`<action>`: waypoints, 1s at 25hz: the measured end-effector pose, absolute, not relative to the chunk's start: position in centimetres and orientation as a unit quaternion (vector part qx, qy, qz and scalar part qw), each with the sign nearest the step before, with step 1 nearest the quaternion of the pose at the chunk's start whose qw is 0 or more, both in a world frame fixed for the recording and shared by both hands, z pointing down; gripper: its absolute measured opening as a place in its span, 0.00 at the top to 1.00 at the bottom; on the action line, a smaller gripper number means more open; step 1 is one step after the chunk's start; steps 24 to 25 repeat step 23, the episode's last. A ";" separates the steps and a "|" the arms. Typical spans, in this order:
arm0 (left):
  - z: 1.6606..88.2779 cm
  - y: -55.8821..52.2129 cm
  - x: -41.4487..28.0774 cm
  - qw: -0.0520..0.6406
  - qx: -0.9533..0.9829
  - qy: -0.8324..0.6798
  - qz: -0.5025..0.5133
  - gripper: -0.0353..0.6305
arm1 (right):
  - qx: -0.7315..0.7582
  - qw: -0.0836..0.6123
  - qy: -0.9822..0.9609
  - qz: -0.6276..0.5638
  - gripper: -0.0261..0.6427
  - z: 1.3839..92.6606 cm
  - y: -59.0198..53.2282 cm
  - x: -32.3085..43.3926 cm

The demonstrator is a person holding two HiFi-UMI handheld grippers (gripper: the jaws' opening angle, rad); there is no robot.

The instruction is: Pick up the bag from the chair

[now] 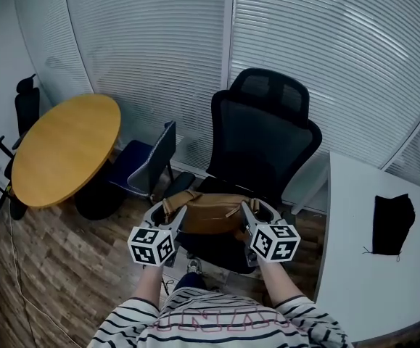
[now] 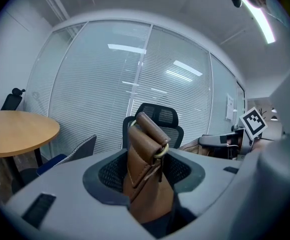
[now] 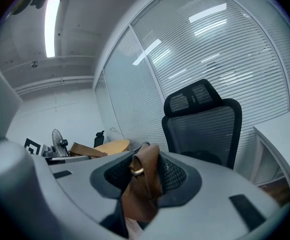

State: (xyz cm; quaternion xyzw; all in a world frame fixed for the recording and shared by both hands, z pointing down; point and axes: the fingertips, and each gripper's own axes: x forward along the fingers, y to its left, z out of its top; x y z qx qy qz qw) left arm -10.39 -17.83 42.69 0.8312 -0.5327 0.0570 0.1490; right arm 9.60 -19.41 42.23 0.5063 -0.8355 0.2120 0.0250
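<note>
Brown leather bag (image 1: 208, 214) hangs over the black mesh chair (image 1: 264, 133), its ends clamped by the left gripper (image 1: 170, 212) and right gripper (image 1: 247, 212). Round wooden table (image 1: 64, 147) stands left of the chair, white desk (image 1: 369, 252) right.

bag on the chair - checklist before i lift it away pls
1. Left gripper shut on the bag strap: ok.
2. Right gripper shut on the strap at the other end: ok.
3. Bag held roughly level between the two grippers: ok.
4. Bag clear of the chair seat: cannot tell, as the head view looks steeply down on it.
5. Backrest stands behind the bag, not over it, so the way up looks free: ok.
</note>
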 end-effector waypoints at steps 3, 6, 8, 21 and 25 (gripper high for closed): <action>42.6 -17.5 -10.4 0.147 0.830 -0.535 0.057 0.61 | 0.506 0.026 -0.836 0.209 0.73 42.2 -19.2 9.6; 42.6 -17.2 -10.3 0.144 0.830 -0.537 0.057 0.61 | 0.506 0.026 -0.837 0.207 0.73 42.2 -18.8 9.6; 42.5 -16.9 -10.3 0.141 0.830 -0.537 0.058 0.62 | 0.506 0.025 -0.837 0.207 0.73 42.2 -18.6 9.7; 42.5 -16.9 -9.4 0.139 0.834 -0.531 0.059 0.62 | 0.514 0.024 -0.833 0.203 0.73 42.1 -18.4 10.5; 42.7 -17.1 -9.2 0.139 0.834 -0.530 0.061 0.62 | 0.515 0.025 -0.832 0.203 0.73 42.2 -18.6 10.7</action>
